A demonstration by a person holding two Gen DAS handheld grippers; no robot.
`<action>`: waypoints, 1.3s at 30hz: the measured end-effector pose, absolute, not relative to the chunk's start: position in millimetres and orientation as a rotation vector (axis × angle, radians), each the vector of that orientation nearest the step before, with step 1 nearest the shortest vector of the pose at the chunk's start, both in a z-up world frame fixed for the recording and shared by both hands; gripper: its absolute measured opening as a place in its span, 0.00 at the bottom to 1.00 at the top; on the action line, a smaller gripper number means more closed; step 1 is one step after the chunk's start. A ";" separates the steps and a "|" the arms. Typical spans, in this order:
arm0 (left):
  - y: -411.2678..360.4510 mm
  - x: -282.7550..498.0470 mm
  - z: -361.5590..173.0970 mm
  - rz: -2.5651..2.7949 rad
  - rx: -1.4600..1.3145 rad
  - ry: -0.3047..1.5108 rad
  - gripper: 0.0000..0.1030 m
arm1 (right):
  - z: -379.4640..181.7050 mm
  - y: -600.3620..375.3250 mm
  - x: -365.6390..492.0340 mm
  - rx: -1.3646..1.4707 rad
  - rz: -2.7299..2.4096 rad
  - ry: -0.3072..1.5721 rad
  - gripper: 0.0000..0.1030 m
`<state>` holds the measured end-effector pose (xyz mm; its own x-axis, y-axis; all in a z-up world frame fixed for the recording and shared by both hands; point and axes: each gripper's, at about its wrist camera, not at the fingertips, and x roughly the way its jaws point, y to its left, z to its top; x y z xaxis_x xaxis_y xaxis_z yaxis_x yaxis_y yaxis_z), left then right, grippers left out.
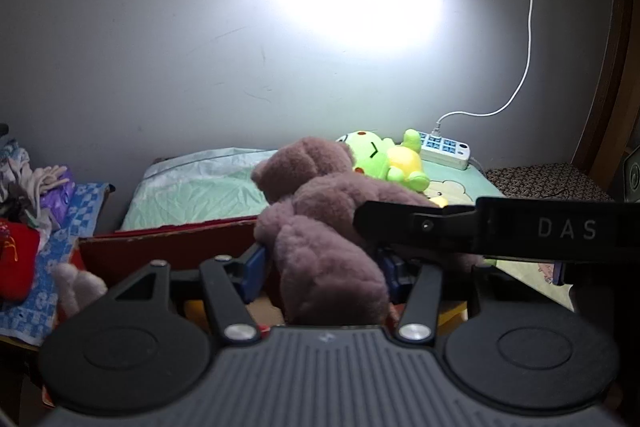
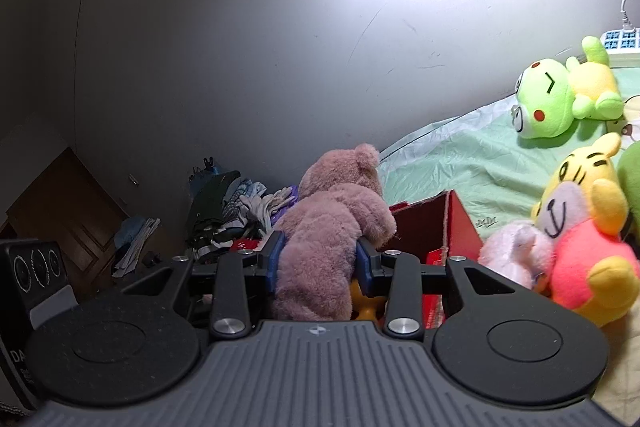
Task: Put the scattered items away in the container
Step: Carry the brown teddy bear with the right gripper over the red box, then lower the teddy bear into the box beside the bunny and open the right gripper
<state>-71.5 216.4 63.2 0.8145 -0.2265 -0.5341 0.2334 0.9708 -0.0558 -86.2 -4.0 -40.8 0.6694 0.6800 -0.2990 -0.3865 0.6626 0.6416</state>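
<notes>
A mauve teddy bear (image 1: 320, 227) hangs over the open red box (image 1: 168, 247). My left gripper (image 1: 323, 265) is shut on its lower body, with blue pads pressed in on both sides. From the right, one of the right gripper's fingers (image 1: 400, 223) reaches across the bear. In the right wrist view my right gripper (image 2: 320, 261) is shut on the same bear (image 2: 332, 227), beside the red box (image 2: 456, 227). Something yellow (image 2: 364, 303) lies in the box under the bear.
A green frog plush (image 2: 560, 95), a yellow tiger plush in pink (image 2: 580, 227) and a pale pink plush (image 2: 516, 251) lie on the green bedsheet (image 2: 460, 163). A power strip (image 1: 444, 149) sits by the wall. Piled clothes (image 2: 232, 211) lie beyond the box.
</notes>
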 end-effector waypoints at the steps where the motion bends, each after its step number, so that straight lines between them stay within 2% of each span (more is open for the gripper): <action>1: 224.7 -70.0 60.8 -0.240 0.011 0.576 0.52 | -43.1 5.2 -84.0 0.577 0.642 0.568 0.38; 19: 294.5 -44.1 10.1 -0.172 0.054 0.739 0.52 | -94.9 80.8 -59.3 0.631 0.641 0.743 0.38; 26: 304.5 -35.5 -5.3 -0.157 0.094 0.796 0.51 | -111.3 93.5 -49.7 0.648 0.641 0.838 0.38; 39: 302.1 -34.5 -8.8 -0.194 0.196 0.824 0.51 | -112.4 97.9 -46.4 0.537 0.624 0.901 0.40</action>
